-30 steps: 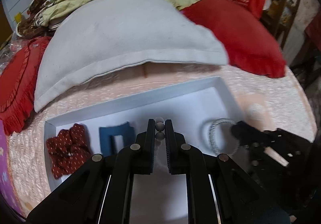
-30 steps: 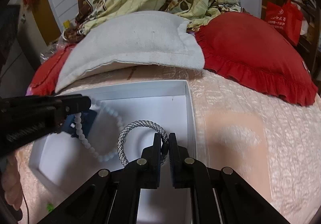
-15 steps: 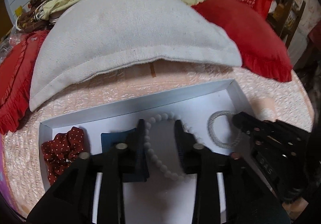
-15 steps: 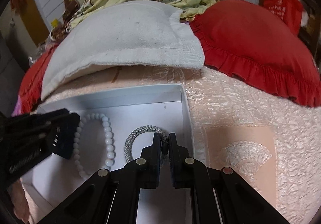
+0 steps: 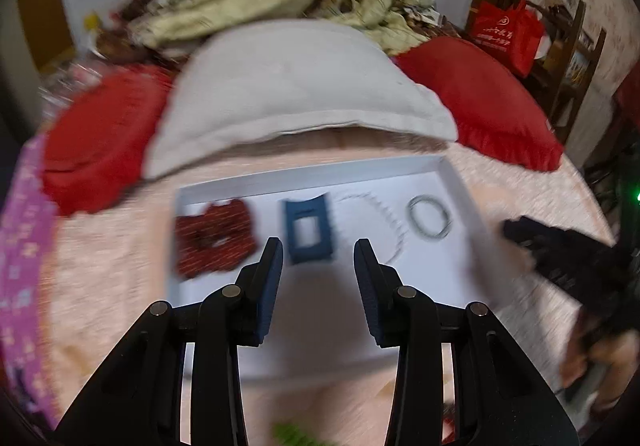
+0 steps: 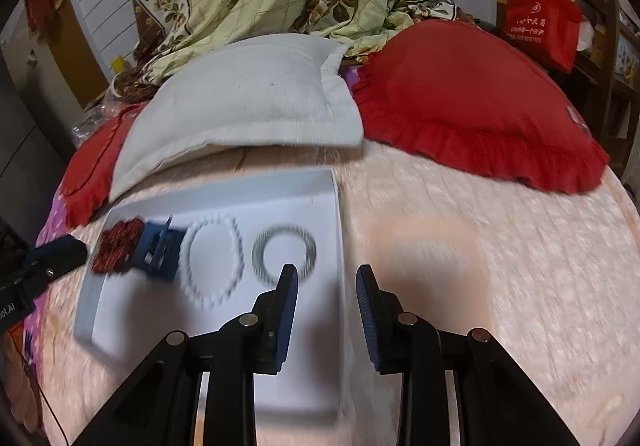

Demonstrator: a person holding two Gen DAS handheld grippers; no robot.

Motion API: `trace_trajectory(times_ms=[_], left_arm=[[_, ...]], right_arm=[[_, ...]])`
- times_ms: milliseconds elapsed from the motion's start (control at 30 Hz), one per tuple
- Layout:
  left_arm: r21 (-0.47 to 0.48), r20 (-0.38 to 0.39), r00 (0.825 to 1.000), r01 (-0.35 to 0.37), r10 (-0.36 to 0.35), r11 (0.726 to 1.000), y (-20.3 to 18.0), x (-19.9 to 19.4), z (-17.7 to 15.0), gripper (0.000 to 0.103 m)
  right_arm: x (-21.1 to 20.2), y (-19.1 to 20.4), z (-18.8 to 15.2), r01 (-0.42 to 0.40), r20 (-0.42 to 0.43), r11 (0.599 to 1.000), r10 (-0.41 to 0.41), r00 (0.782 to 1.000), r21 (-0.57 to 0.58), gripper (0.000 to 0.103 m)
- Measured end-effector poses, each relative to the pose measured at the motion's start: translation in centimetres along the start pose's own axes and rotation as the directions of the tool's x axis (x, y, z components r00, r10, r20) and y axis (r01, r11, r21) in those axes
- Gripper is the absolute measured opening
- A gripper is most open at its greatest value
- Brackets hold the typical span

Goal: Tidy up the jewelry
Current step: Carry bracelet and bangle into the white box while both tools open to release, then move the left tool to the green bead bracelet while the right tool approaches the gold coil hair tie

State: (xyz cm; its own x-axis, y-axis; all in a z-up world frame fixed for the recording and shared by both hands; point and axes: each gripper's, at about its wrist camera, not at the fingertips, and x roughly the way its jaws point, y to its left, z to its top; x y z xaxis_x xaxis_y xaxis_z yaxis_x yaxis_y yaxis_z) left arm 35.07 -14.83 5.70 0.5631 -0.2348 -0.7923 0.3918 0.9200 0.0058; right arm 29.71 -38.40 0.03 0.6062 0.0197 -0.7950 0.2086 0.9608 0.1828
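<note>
Red bag [image 6: 540, 26] lettering unreadable; both hand-held grippers, left [image 5: 318, 258] and right [image 6: 326, 282], opening, empty.

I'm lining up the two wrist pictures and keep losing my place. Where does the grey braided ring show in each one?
Left wrist view: the grey braided ring lies right of centre, at the right end of the white box, past the bead bracelet.
Right wrist view: it lies just left of centre, above the left finger of the right hand-held gripper, nothing between the opening jaws.
Shared landmark: the blue clip.
</note>
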Motion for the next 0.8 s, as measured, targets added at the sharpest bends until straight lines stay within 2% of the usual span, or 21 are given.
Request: trace_trajectory(times_ms=[100, 200, 400, 500, 600, 733, 800], left_arm=[[-0.012, 0.012, 0.998, -0.057, 0.057, 0.998, 1.8, -2.6, -3.2, 0.036], [-0.069, -0.016, 0.998, -0.061, 0.060, 0.996, 3.9, -4.0, -6.8, 0.036], [-0.125, -0.066, 0.994, -0.093, 0.085, 0.988, 5.7, -5.0, -13.5, 0.036], [-0.163, -0.109, 0.993, -0.072, 0.055, 0.984, 5.9, -4.3, -16.0, 0.036], [-0.222, -0.144, 0.989, -0.015, -0.018, 0.975, 6.1, -3.1, -17.8, 0.036], [-0.247, -0.145, 0.984, 0.063, -0.101, 0.967, 5.0, -1.9, -18.5, 0.036], [-0.245, -0.144, 0.983, 0.075, -0.112, 0.967, 4.4, -1.4, -18.3, 0.036]], right_arm=[[-2.2, -0.3, -2.6, -0.027, -0.013, 1.000, 0.027, 1.000, 0.001, 0.031], [-3.7, -0.4, -5.4, -0.046, -0.031, 0.999, 0.046, 0.998, -0.005, 0.032], [-6.4, -0.4, -11.4, -0.104, -0.060, 0.994, 0.103, 0.993, -0.015, 0.033], [-7.4, -0.4, -14.4, -0.129, -0.067, 0.992, 0.129, 0.989, -0.010, 0.040], [-7.9, -0.3, -16.6, -0.141, -0.074, 0.990, 0.140, 0.987, -0.007, 0.040], [-8.5, 0.0, -18.7, -0.135, -0.065, 0.991, 0.133, 0.989, -0.019, 0.040], [-8.8, 0.1, -19.1, -0.134, -0.052, 0.991, 0.133, 0.990, -0.022, 0.040]])
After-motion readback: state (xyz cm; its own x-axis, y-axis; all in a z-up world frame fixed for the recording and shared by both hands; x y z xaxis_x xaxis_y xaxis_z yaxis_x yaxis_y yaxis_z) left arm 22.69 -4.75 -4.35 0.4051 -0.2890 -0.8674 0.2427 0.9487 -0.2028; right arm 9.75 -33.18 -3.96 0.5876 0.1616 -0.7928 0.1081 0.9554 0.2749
